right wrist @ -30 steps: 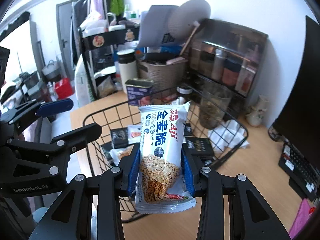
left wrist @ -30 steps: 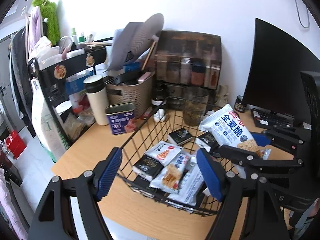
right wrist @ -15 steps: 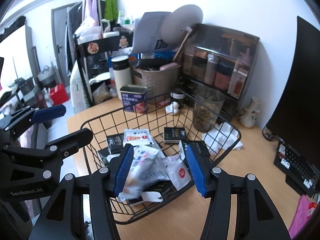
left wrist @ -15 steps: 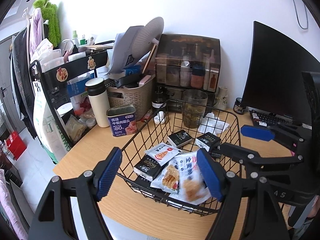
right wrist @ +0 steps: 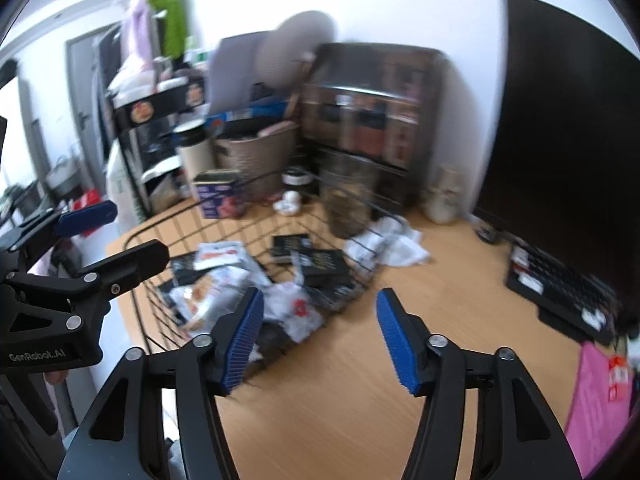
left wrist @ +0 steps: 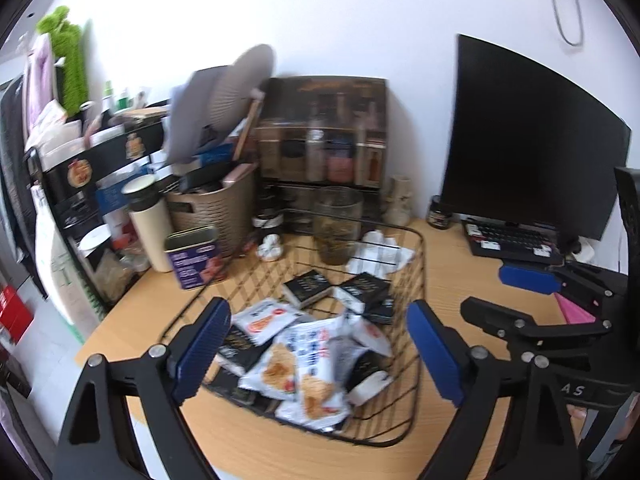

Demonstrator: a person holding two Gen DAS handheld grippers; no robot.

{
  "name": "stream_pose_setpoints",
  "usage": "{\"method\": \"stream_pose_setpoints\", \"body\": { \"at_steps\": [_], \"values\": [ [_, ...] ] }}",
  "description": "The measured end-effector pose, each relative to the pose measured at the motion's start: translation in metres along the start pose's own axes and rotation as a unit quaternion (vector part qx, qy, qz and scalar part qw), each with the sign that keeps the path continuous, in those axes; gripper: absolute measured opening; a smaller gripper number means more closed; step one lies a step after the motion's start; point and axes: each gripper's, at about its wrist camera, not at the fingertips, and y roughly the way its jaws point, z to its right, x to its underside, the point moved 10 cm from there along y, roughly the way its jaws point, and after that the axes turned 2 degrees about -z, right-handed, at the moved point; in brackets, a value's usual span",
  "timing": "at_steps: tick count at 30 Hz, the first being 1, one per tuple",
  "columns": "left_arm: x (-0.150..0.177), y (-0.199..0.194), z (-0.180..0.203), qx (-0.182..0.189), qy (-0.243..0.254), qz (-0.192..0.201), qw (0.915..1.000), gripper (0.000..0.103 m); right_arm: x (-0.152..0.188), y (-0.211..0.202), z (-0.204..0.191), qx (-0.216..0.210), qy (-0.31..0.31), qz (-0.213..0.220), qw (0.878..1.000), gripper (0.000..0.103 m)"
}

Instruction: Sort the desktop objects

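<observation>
It was a home desk corner: a wooden worktop (left wrist: 256,444) with a monitor (left wrist: 528,140) and keyboard (left wrist: 508,238), a crowded storage rack (left wrist: 72,168), and clothes (left wrist: 40,76) hanging near a door (right wrist: 84,92).

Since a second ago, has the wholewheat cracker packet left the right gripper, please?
Yes. The cracker packet now lies in the wire basket; the right gripper is empty, jaws opening.

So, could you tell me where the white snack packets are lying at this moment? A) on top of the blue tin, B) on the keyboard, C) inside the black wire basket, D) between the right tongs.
C: the white snack packets lie piled inside the black wire basket, and nothing sits between the opening right tongs, which hang over bare desk beside the basket.
</observation>
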Motion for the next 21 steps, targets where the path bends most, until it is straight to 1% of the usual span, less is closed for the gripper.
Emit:
{"method": "stream_pose_setpoints", "body": {
  "at_steps": [4, 8, 12, 16, 19, 21],
  "values": [
    [-0.002, 0.007, 0.036, 0.029, 0.022, -0.003, 0.9993, 0.091, 0.02, -0.016, 0.034, 0.024, 0.027, -0.001, 0.999, 0.063],
    [0.001, 0.014, 0.076, 0.053, 0.063, -0.011, 0.9965, 0.091, 0.044, -0.036, 0.071, 0.06, 0.053, -0.003, 0.997, 0.07],
    [0.002, 0.016, 0.109, 0.075, 0.083, -0.012, 0.9936, 0.092, 0.065, -0.053, 0.102, 0.09, 0.076, -0.004, 0.993, 0.073],
    [0.005, 0.015, 0.132, 0.081, 0.097, -0.011, 0.9919, 0.092, 0.086, -0.073, 0.134, 0.119, 0.108, -0.001, 0.987, 0.08],
    [0.015, 0.015, 0.148, 0.098, 0.11, -0.029, 0.9886, 0.092, 0.099, -0.086, 0.151, 0.124, 0.129, 0.002, 0.984, 0.082],
    [0.02, 0.015, 0.155, 0.101, 0.114, -0.034, 0.9877, 0.092, 0.11, -0.095, 0.161, 0.128, 0.146, 0.008, 0.981, 0.084]
  ]
}}
